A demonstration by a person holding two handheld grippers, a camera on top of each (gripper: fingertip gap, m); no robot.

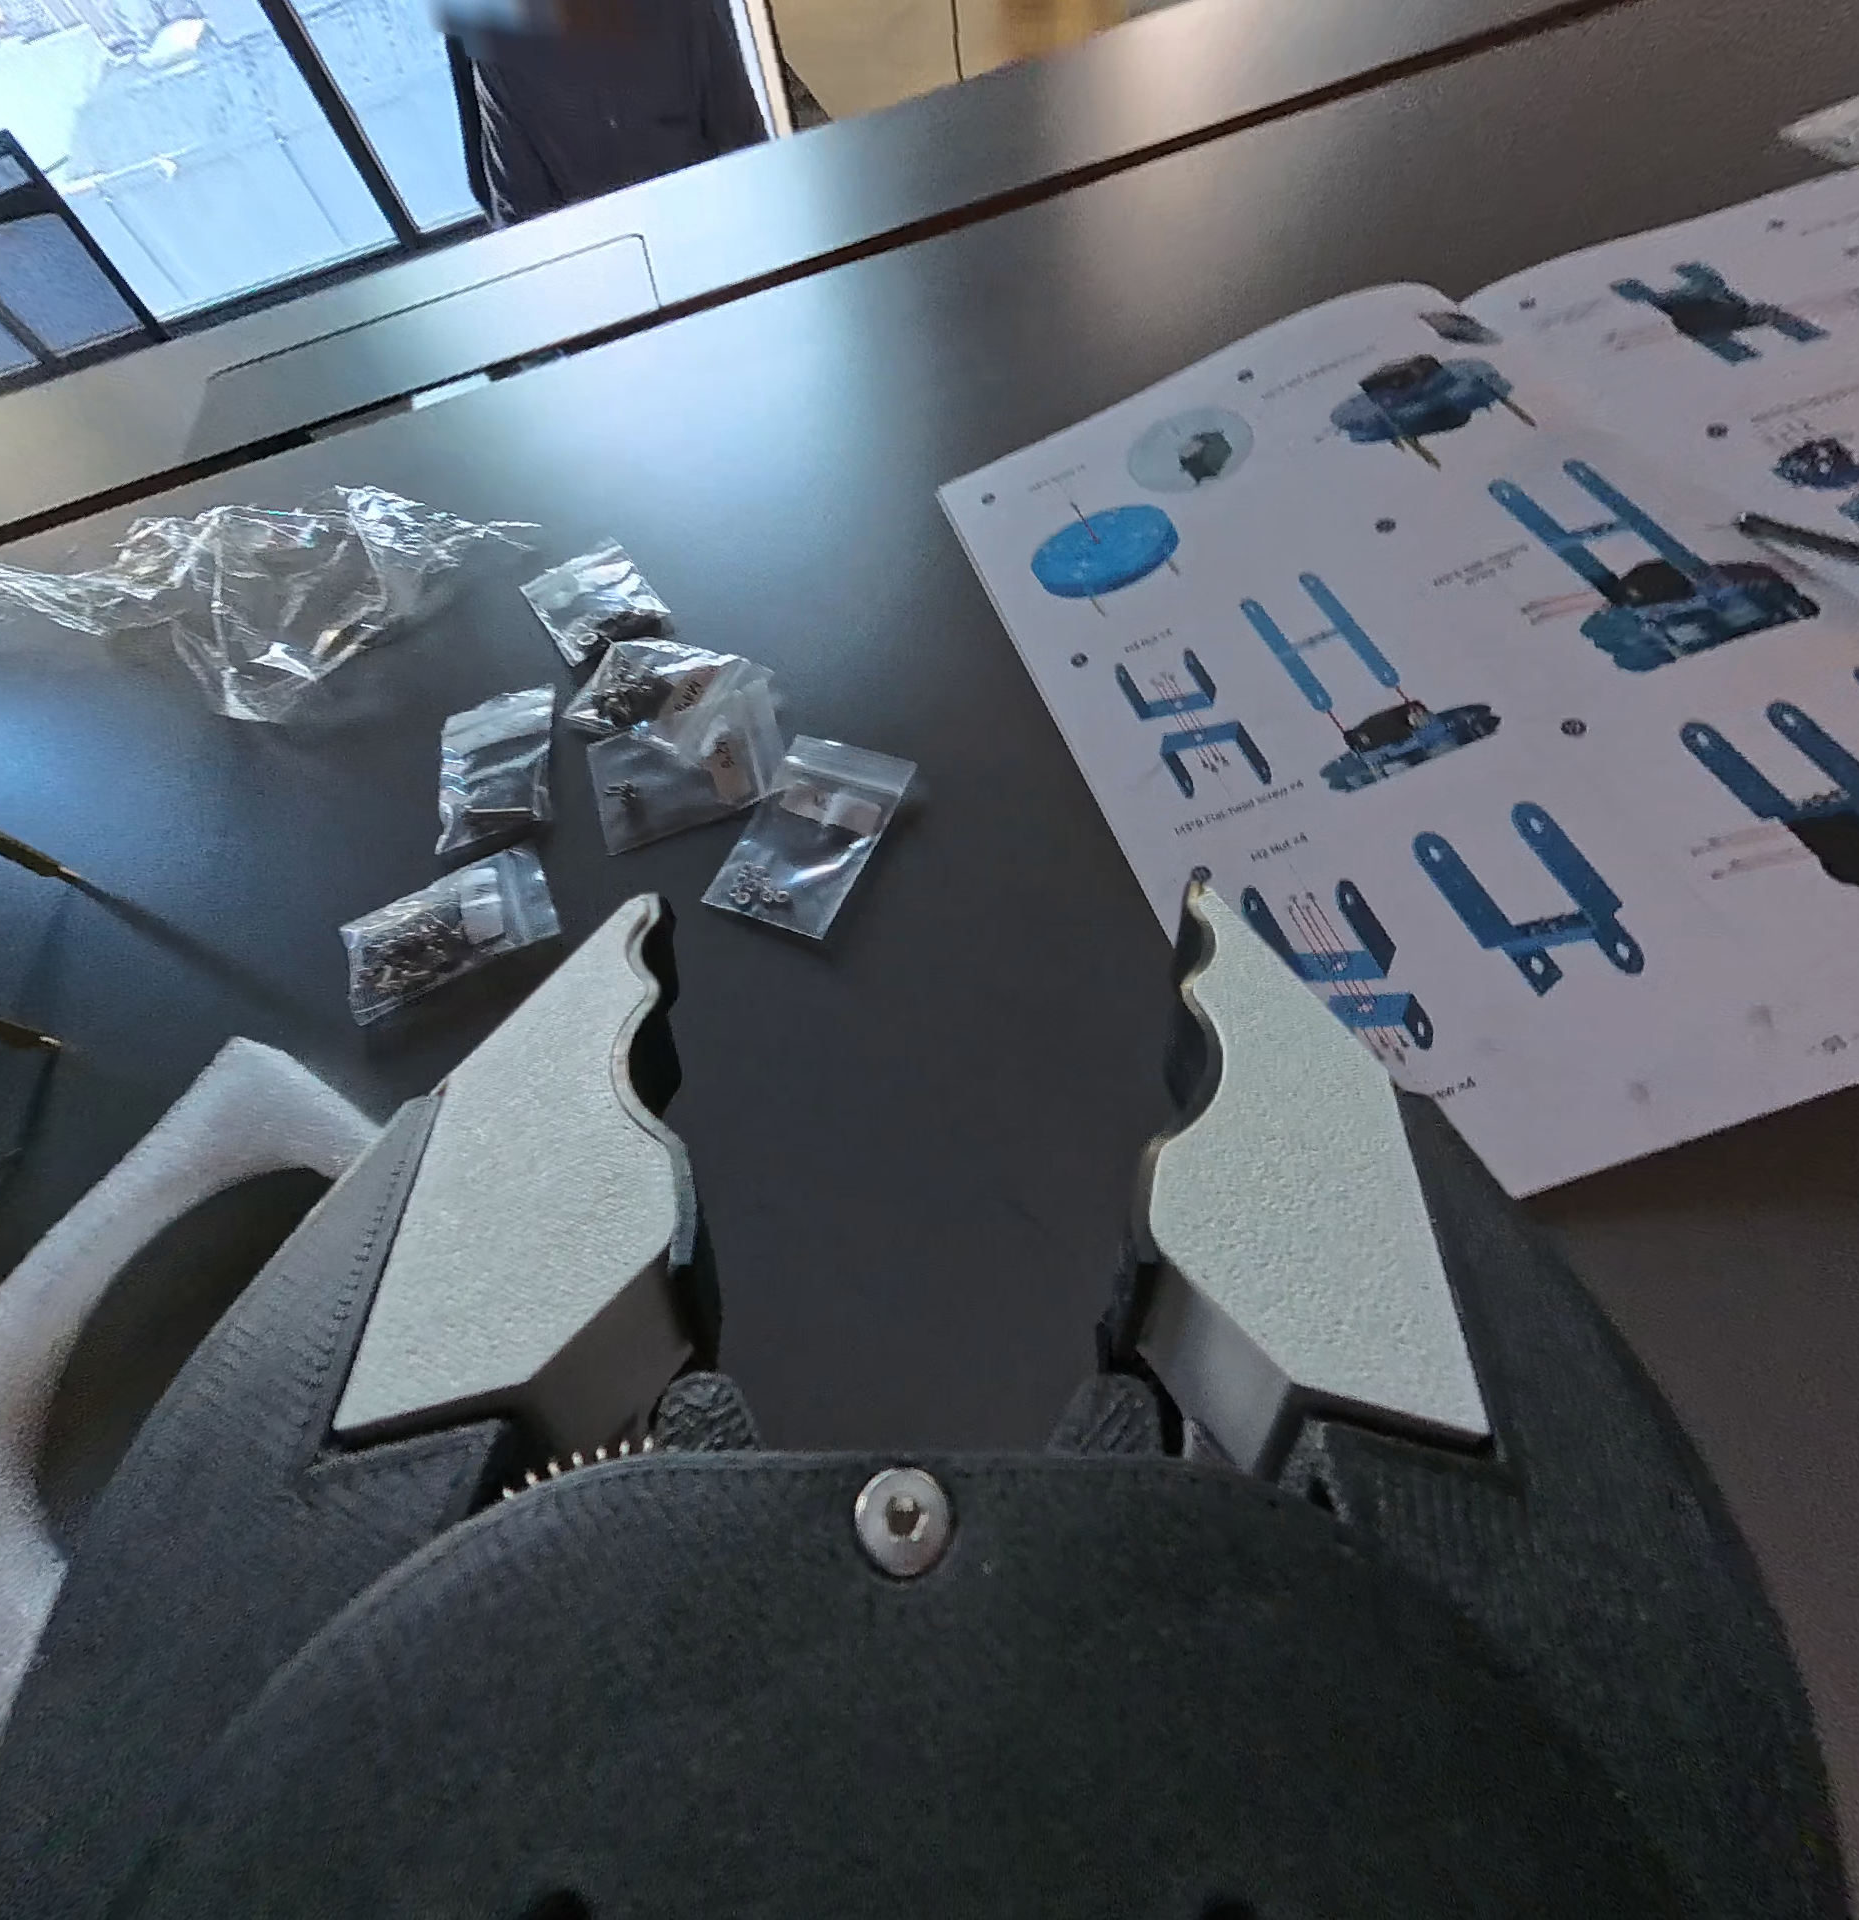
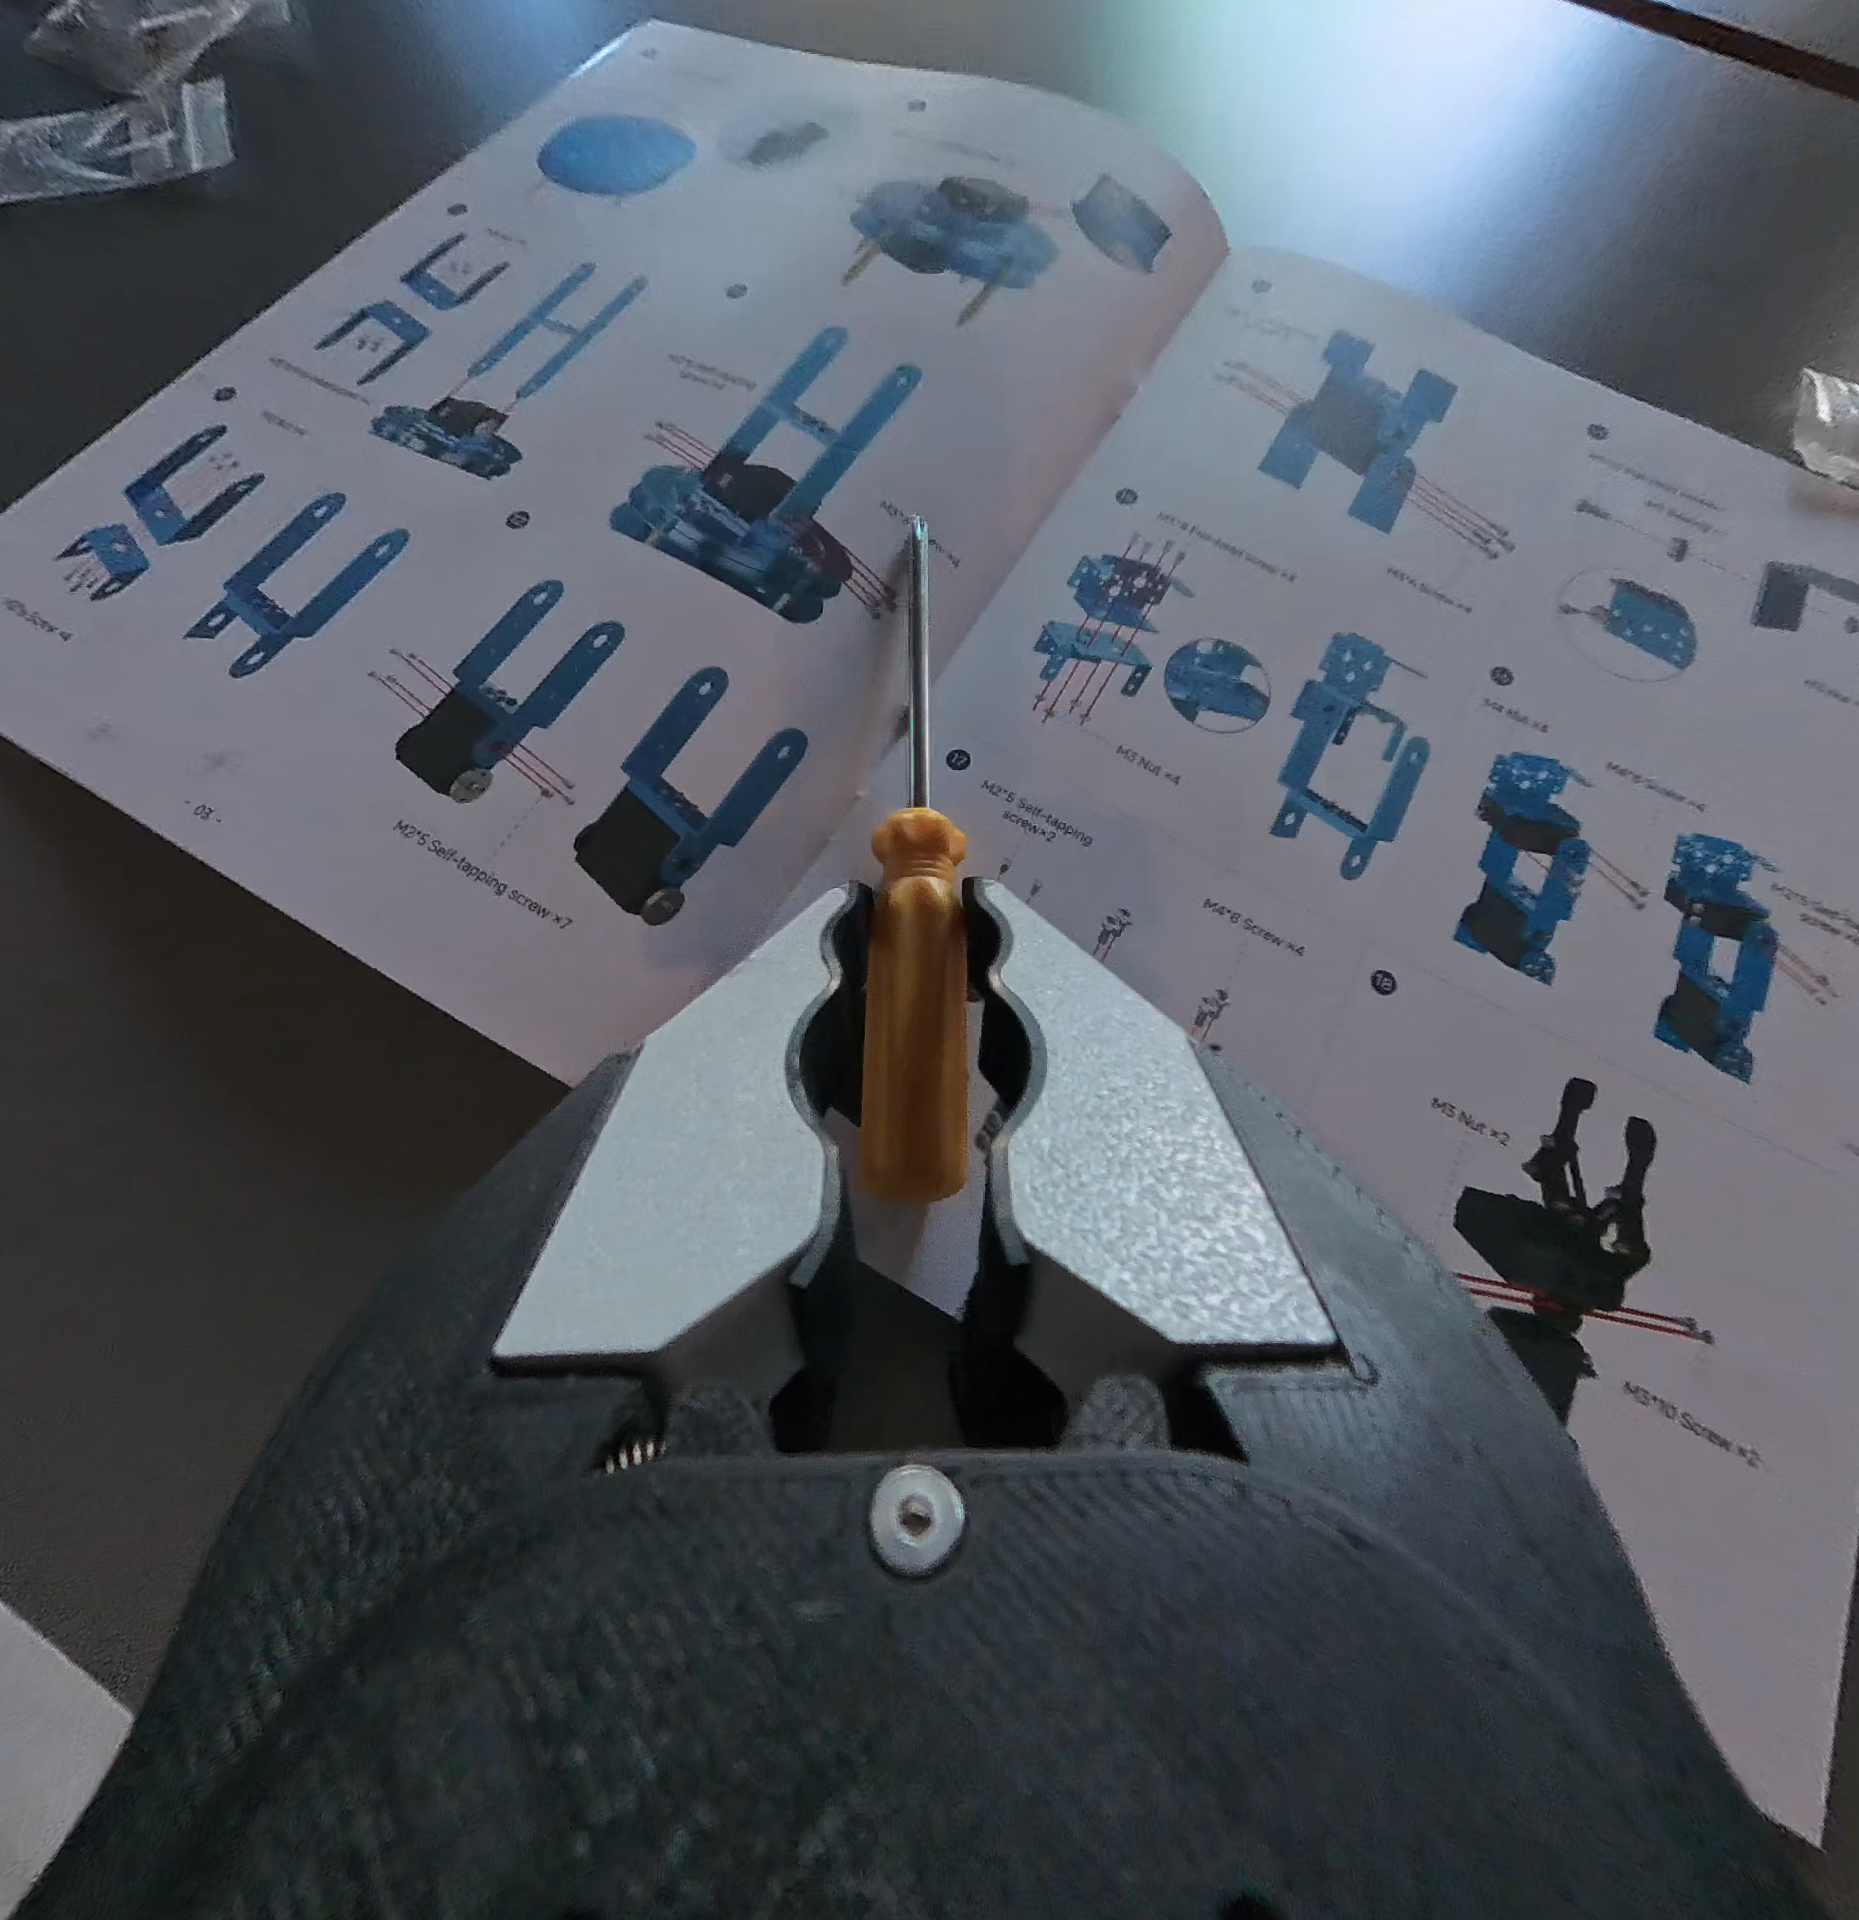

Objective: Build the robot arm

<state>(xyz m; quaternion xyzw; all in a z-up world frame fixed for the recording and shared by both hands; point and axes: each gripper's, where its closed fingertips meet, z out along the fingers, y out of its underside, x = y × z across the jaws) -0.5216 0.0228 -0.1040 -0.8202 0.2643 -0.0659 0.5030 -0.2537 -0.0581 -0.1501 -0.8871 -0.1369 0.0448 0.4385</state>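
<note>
My right gripper (image 2: 912,896) is shut on the amber handle of a small screwdriver (image 2: 912,1029). Its thin metal shaft points forward over the fold of an open instruction booklet (image 2: 405,686) with blue part drawings. My left gripper (image 1: 925,914) is open and empty above the dark table (image 1: 904,582). Several small clear zip bags of screws (image 1: 655,769) lie just ahead and to its left; the nearest bag (image 1: 811,836) is close to the left fingertip. The booklet (image 1: 1476,748) lies to its right, with the screwdriver shaft (image 1: 1808,540) showing over it.
A crumpled clear plastic wrapper (image 1: 250,592) lies at the far left. A white foam piece (image 1: 125,1299) sits by the left gripper's side. A person in dark clothes (image 1: 603,94) stands beyond the table's far edge. More clear bags (image 2: 114,135) lie left of the booklet and one (image 2: 1839,447) at its right.
</note>
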